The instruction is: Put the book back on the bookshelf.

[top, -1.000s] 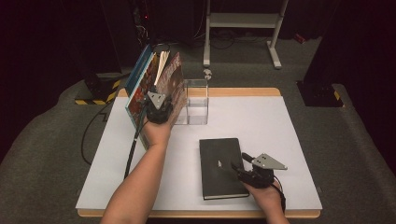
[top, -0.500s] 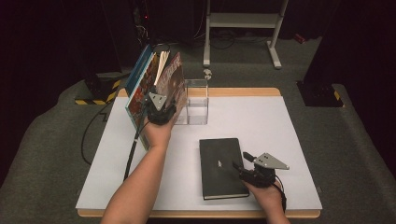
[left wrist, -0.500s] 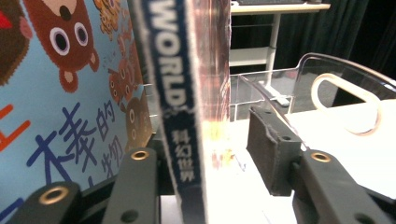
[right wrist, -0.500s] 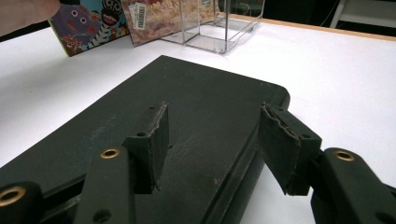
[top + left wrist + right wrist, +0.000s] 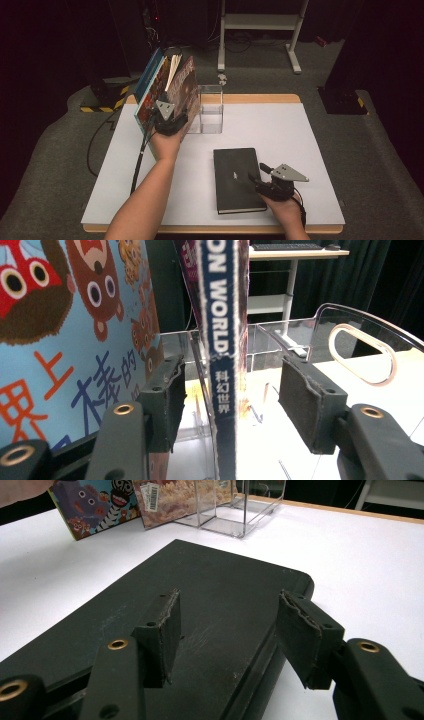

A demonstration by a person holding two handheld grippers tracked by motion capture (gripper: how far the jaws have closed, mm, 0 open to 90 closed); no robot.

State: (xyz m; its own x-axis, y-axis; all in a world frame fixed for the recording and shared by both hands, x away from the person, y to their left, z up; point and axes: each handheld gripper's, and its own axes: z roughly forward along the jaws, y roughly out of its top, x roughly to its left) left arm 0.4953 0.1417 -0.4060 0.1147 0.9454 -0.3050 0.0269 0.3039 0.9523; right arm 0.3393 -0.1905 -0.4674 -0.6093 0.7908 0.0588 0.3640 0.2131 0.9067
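The step in hand looks like shelving books into the clear acrylic rack [image 5: 210, 110] at the upper middle of the table [image 5: 310, 150] in the high view. The left gripper [image 5: 167, 120] sits against the leaning books [image 5: 167, 85] at the rack's left end, upper left of centre in that frame. In the left gripper view a thin magazine [image 5: 222, 340] stands upright between the pads with a gap on each side; the jaws have just been opening and now stand released around its spine, not pressing it. A blue picture book [image 5: 60, 330] fills the left of that view.

The black book [image 5: 237, 177] lies flat on the table, lower centre of the high view. The right gripper [image 5: 260, 175] hovers at its right edge, jaws half spread and grasping nothing, one pad over the cover, one off its edge in the right gripper view [image 5: 225, 630].

Next, by my judgement, the left hand should back away without tipping the magazine, and the right should close on the black book's edge and lift it toward the rack.

The left forearm [image 5: 145, 200] stretches up from the bottom edge; the right hand stays low at the bottom right
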